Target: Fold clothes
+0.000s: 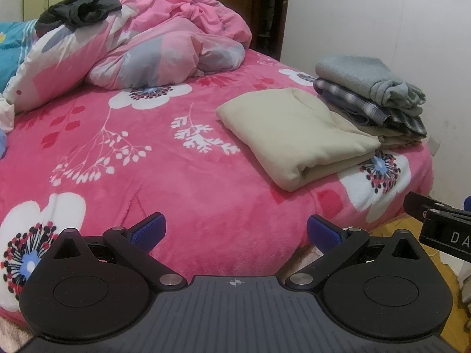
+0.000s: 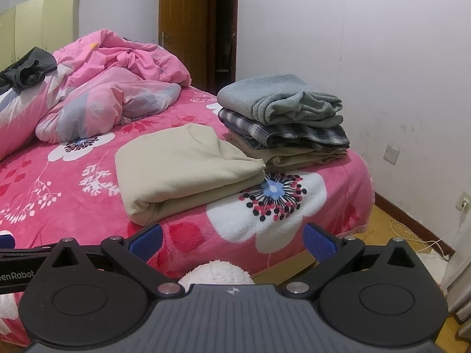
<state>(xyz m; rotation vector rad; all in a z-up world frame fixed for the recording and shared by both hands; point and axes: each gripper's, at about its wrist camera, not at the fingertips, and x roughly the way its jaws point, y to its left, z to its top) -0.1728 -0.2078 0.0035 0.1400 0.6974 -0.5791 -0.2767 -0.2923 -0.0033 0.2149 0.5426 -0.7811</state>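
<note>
My left gripper point(image 1: 236, 231) is held level, its two blue-padded fingers point(image 1: 148, 231) spread wide with nothing between them. My right gripper point(image 2: 233, 236) is held the same way, blue pads point(image 2: 319, 242) set far apart and empty. The two tools sit side by side, each one's black frame showing at the edge of the other's view

A broad stretch of bare pink bed point(image 1: 182, 176) is left free between the near edge and the crumpled duvet point(image 1: 164, 47) at the far side. The right part is occupied by a folded beige garment point(image 2: 182, 164), with a stack of folded clothes point(image 2: 282, 117) touching it just behind, near the wall point(image 2: 382, 73).
</note>
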